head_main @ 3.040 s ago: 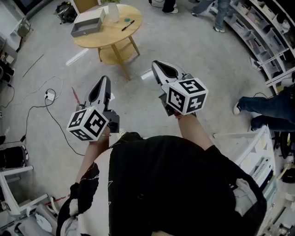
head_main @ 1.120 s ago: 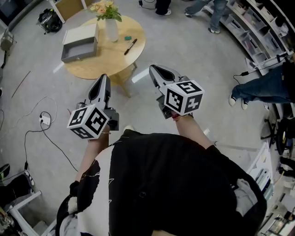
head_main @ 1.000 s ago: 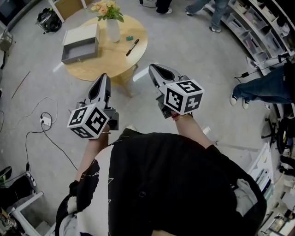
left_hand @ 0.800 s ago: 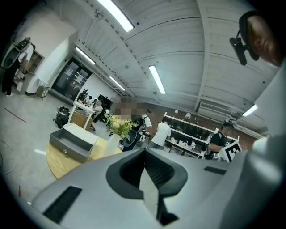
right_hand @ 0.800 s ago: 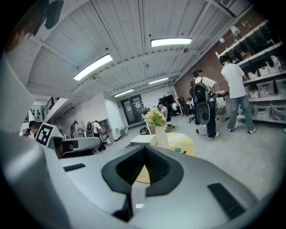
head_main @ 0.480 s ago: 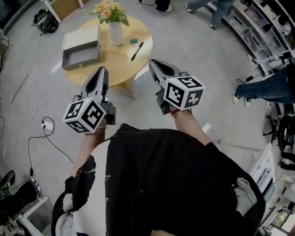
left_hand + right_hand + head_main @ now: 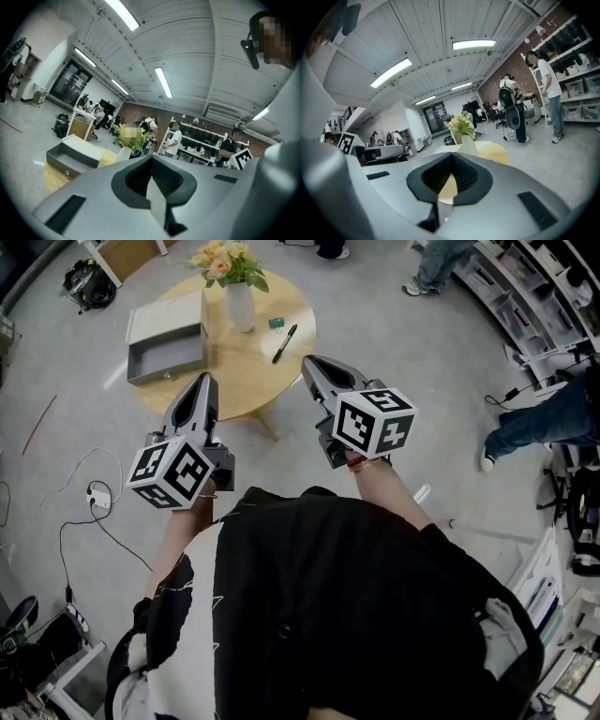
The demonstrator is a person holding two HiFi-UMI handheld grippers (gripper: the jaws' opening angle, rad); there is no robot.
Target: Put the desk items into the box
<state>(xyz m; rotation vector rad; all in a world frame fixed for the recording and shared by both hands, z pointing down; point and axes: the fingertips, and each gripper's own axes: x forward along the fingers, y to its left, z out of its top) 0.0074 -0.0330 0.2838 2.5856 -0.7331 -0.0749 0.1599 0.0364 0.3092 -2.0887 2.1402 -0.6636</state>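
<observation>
A round wooden table (image 7: 234,362) stands ahead on the grey floor. On it lie an open grey box (image 7: 167,329), a white vase with flowers (image 7: 240,301), a black pen (image 7: 285,331) and a small green item (image 7: 276,322). My left gripper (image 7: 204,382) is shut and empty, its tip over the table's near edge just below the box. My right gripper (image 7: 310,363) is shut and empty too, with its tip by the table's right edge below the pen. The left gripper view shows the box (image 7: 70,154) beyond the closed left gripper (image 7: 152,157). The right gripper view shows the vase (image 7: 468,143) beyond the closed right gripper (image 7: 452,155).
Cables and a white plug (image 7: 97,495) lie on the floor at the left. A dark backpack (image 7: 86,282) sits at the back left. Shelving (image 7: 539,296) lines the right side, and a person's legs (image 7: 544,423) reach in there. A white cart (image 7: 548,592) stands at the lower right.
The table has drawn closer in the head view, and both grippers now reach its near edge. Both stay shut and empty.
</observation>
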